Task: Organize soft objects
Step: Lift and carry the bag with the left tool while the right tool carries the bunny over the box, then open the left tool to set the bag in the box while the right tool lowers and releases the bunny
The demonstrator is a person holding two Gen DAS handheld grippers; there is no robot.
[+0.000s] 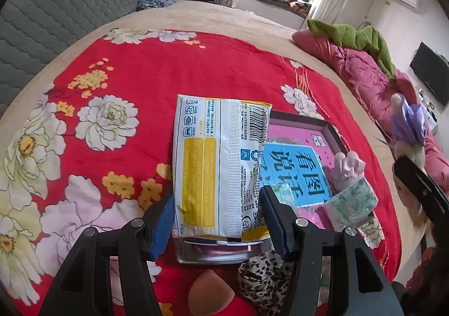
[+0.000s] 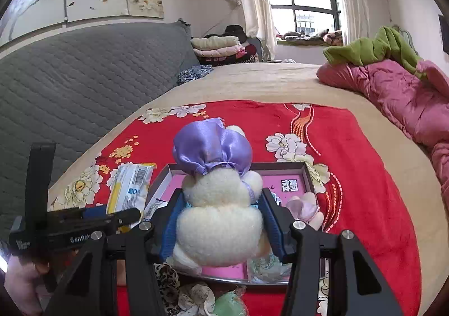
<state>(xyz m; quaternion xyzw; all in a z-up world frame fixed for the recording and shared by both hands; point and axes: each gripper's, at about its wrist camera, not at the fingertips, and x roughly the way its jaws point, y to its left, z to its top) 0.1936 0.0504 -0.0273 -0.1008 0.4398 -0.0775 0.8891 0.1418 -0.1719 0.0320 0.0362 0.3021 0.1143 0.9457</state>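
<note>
My left gripper is shut on a white and yellow tissue pack, held above the red floral blanket beside a grey-rimmed pink box. The pack also shows in the right wrist view. My right gripper is shut on a cream plush toy with a purple satin cap, held over the box. The plush shows at the right edge of the left view. A small pale purple plush and a green patterned tissue pack lie in the box.
A peach sponge and a leopard-print cloth lie near the front. A green soft object lies below the box. A pink quilt with a green cloth borders the right. A grey headboard stands at left.
</note>
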